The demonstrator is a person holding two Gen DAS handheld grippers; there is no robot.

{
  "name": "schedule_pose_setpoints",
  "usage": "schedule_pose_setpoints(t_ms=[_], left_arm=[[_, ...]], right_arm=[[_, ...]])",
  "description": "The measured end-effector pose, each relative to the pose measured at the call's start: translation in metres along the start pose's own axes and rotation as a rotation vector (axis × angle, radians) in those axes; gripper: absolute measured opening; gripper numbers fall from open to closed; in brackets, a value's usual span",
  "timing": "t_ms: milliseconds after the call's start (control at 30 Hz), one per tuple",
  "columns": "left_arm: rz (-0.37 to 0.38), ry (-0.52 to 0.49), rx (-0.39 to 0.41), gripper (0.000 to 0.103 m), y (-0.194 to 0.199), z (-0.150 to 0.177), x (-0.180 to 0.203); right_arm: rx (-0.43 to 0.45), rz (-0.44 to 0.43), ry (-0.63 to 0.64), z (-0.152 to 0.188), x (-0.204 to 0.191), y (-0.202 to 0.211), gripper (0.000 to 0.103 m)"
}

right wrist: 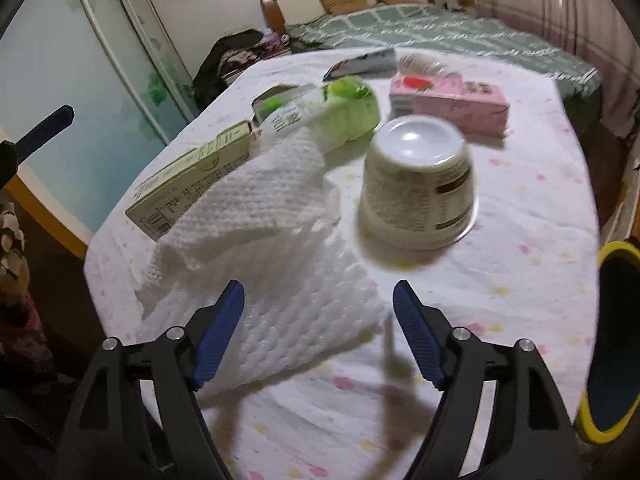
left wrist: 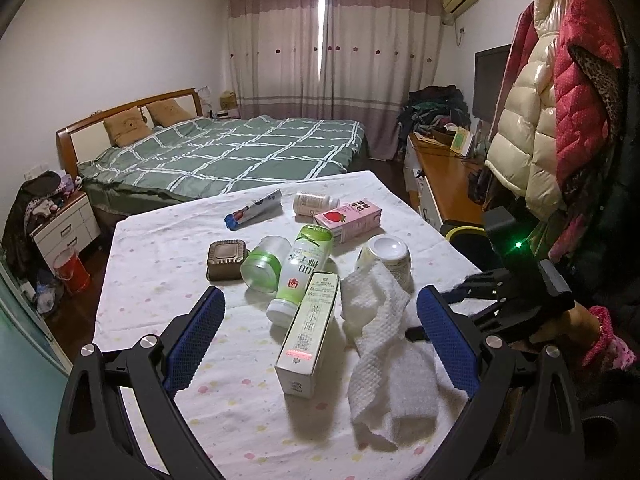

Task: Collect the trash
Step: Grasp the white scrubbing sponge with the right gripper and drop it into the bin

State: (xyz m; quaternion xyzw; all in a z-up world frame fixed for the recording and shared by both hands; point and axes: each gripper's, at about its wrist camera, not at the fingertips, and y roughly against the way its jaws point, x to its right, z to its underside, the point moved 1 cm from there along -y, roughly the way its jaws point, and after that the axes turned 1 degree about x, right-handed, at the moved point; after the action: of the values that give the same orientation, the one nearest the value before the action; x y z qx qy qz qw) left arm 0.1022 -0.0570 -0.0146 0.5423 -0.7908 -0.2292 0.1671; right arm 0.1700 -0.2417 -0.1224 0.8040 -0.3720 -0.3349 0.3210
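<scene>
Trash lies on a table with a white dotted cloth [left wrist: 160, 264]. A crumpled white paper towel [left wrist: 384, 340] lies at the near right, partly on a pale green carton [left wrist: 310, 332]. Behind are a green-white bottle [left wrist: 302, 268], a clear cup [left wrist: 264, 264], an upturned white tub [left wrist: 386, 258], a pink strawberry milk carton [left wrist: 348, 218], a small pill bottle [left wrist: 314, 202] and a toothpaste tube [left wrist: 254, 210]. My left gripper [left wrist: 320, 312] is open above the carton and towel. My right gripper [right wrist: 318, 300] is open over the towel's [right wrist: 264, 248] near edge, in front of the tub [right wrist: 416, 188].
A brown square box [left wrist: 226, 258] sits left of the cup. A yellow-rimmed bin [right wrist: 612, 340] stands at the table's right side. A bed [left wrist: 240, 152] is behind the table, a nightstand [left wrist: 64, 228] to the left, hanging coats [left wrist: 560, 100] to the right.
</scene>
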Motion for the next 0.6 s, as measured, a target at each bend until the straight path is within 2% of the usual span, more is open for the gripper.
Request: schedule_pose_setpoints(t_ms=[33, 267, 600], left_arm=[[-0.002, -0.002, -0.002, 0.095, 0.000, 0.000, 0.000], [-0.008, 0.003, -0.002, 0.095, -0.001, 0.000, -0.003], [0.007, -0.023, -0.008, 0.095, -0.007, -0.002, 0.008]], right_arm=[[-0.008, -0.007, -0.013, 0.001, 0.002, 0.001, 0.006], [0.063, 0.018, -0.038, 0.010, 0.010, 0.043, 0.005], [0.238, 0.146, -0.047, 0.012, 0.023, 0.140, 0.005]])
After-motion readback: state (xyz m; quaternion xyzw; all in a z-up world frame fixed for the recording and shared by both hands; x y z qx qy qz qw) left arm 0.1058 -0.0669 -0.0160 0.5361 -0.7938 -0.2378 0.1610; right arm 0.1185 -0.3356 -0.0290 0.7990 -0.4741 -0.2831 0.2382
